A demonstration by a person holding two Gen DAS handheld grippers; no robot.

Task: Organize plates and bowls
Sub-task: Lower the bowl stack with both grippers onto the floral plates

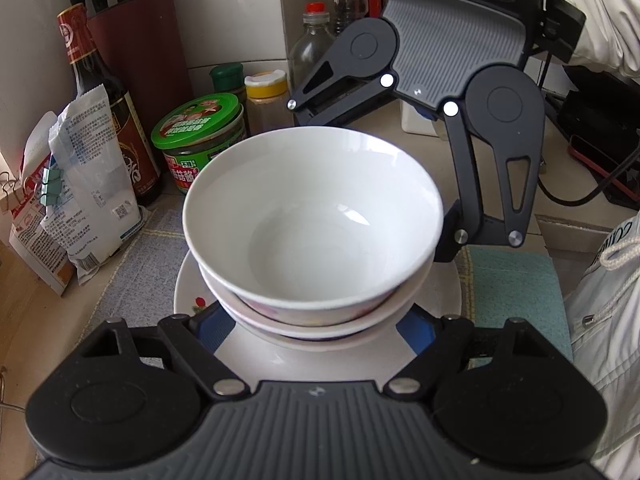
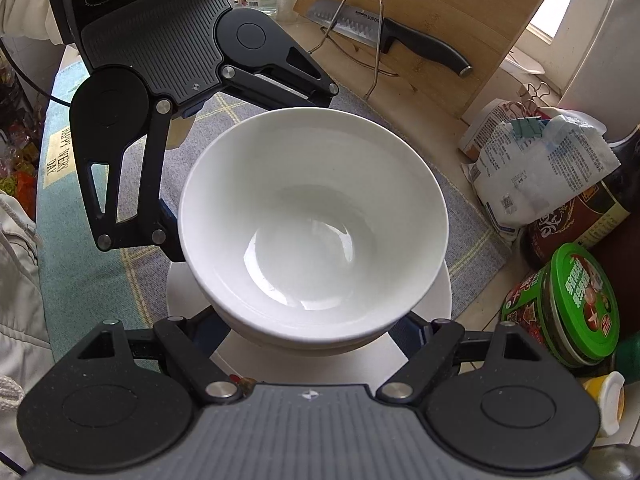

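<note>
A white bowl sits inside another bowl, and both stand on a white plate with a small red flower on it. The plate rests on a checked cloth on the table, near a green-lidded jar and a dark sauce bottle.

The left tongs reach in from one side and the right tongs from the other side. Each pair is spread wide around the bottom of the stack. The blue pads sit right beside the lower bowl and the plate. I cannot tell if they press on the dishes or just sit next to them, because the bowls hide the tips.

I think this step is moving the whole stack with both tongs at once. Next, both sides need to hold the plate firmly and go the same way together. If one side goes faster, the bowls could tip or slide off.
</note>
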